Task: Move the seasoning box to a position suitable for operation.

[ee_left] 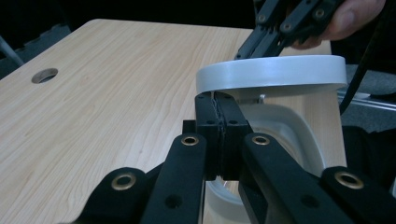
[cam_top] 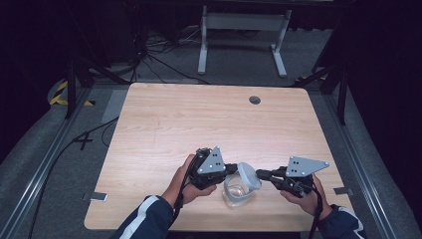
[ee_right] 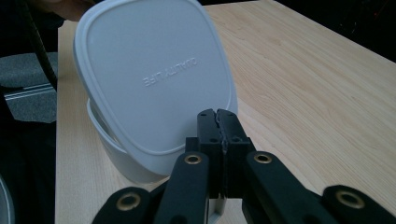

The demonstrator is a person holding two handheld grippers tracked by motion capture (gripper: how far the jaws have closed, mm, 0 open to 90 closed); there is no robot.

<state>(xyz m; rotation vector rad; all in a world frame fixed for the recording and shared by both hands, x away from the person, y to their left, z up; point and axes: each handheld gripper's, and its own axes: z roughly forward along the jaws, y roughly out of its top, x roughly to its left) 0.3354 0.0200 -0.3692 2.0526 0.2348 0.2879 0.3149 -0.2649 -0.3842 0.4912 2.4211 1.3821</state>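
The table [cam_top: 164,119] is left bare from nine through three o'clock; passage at six o'clock is blocked by the container [cam_top: 238,193], its lid [cam_top: 248,175] and both grippers.

1. The left gripper [cam_top: 230,170] is black, with a grey 3-cornered plate on top that carries small dark screw holes.
2. The right gripper [cam_top: 262,174] has the same black body and the same grey plate with dark holes.
3. In the left gripper view, each of the 2 black jaw arms shows brass-coloured rivets and dark holes.
4. In the right gripper view, the arms show the same brass rivets.
5. A black cable runs from each gripper toward the near edge of the table [cam_top: 164,119].
6. The left sleeve [cam_top: 144,219] is dark navy with a white stripe; the right sleeve [cam_top: 342,225] is dark navy too.
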